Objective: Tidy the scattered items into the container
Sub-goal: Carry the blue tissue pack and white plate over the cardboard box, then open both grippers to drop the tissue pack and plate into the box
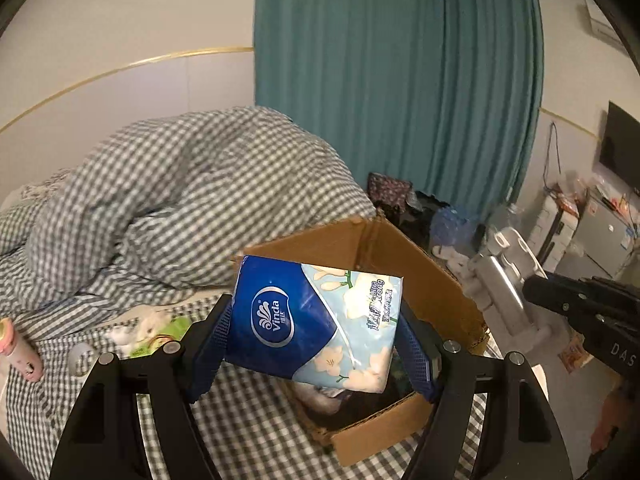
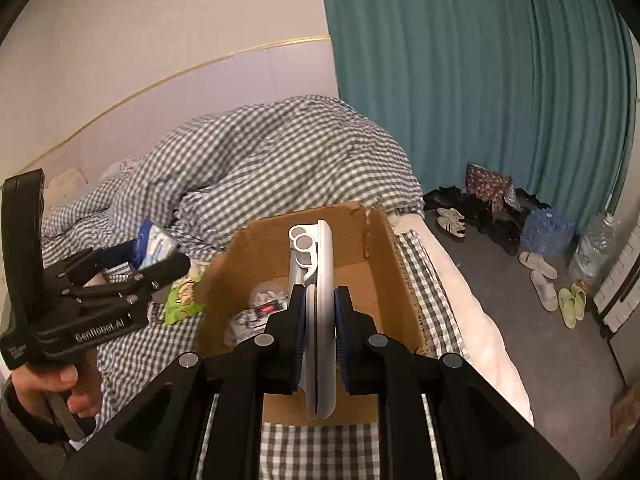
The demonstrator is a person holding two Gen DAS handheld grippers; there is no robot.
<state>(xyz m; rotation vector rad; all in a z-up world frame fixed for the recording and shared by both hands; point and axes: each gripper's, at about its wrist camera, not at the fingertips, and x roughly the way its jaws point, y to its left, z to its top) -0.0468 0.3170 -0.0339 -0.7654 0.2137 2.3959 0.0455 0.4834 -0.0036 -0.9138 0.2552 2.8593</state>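
Left wrist view: left hand-held gripper (image 1: 316, 334), jaws wide, clamped on blue Vinda tissue pack (image 1: 316, 320), held above cardboard box (image 1: 404, 248) on the bed (image 1: 248, 432).

Right wrist view: right hand-held gripper (image 2: 318, 340), jaws nearly together, clamped on flat white device (image 2: 320, 300) over the box (image 2: 248, 256) opening.

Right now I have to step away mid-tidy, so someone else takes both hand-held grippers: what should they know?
Left hand-held gripper: clamped on the blue tissue pack, beside the cardboard box.
Right hand-held gripper: shut on a flat white device, held over the box.
Done: some items already lie in the box.
Left: drop both held things in, then collect the green snack packet and the pink tube from the checked bed sheet.
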